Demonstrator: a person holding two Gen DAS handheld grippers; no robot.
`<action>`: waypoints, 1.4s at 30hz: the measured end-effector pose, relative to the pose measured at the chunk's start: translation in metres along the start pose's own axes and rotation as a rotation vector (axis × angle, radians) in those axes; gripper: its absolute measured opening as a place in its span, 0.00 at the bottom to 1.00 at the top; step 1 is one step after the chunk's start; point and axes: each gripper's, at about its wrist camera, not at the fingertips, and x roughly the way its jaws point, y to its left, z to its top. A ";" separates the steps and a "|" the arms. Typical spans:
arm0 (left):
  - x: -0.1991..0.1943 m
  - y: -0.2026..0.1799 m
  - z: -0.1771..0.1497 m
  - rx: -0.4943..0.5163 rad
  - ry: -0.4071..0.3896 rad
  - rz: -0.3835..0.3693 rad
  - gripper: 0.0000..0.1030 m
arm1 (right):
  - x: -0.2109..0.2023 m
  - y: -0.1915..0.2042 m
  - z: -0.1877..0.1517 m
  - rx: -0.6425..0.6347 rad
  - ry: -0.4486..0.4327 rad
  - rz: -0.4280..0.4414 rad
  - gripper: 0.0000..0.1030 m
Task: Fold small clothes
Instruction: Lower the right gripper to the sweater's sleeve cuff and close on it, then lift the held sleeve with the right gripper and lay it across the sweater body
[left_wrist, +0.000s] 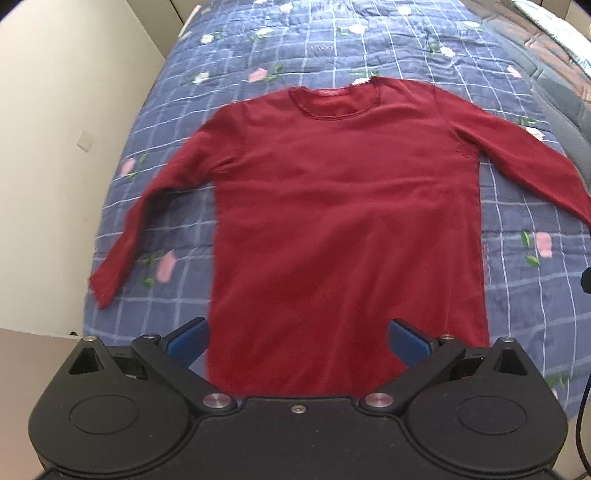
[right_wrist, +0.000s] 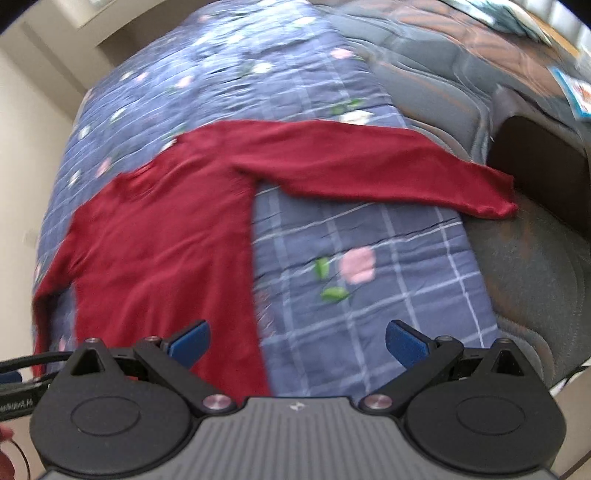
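A dark red long-sleeved top (left_wrist: 343, 206) lies flat and face up on a blue checked floral quilt (left_wrist: 258, 51), neck away from me, both sleeves spread outward. My left gripper (left_wrist: 297, 338) hovers open over the hem's middle, blue pads (left_wrist: 188, 341) wide apart, nothing between them. In the right wrist view the same top (right_wrist: 162, 243) fills the left side, its right sleeve (right_wrist: 369, 166) reaching to the quilt's edge. My right gripper (right_wrist: 297, 341) is open above the hem's right corner and bare quilt (right_wrist: 369, 321), holding nothing.
A cream wall (left_wrist: 55, 129) with a socket runs along the bed's left side. A grey padded cover (right_wrist: 535, 277) and a dark opening (right_wrist: 539, 166) lie at the right, past the sleeve's cuff. A black cable (left_wrist: 581, 406) hangs at the right edge.
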 end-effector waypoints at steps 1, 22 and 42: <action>0.008 -0.007 0.007 0.001 -0.003 -0.001 0.99 | 0.008 -0.010 0.006 0.038 0.002 0.008 1.00; 0.158 -0.163 0.144 0.038 -0.135 -0.029 0.99 | 0.126 -0.244 0.041 0.744 -0.357 -0.043 1.00; 0.170 -0.184 0.132 0.045 -0.084 0.002 0.99 | 0.139 -0.251 0.066 0.660 -0.467 -0.221 0.10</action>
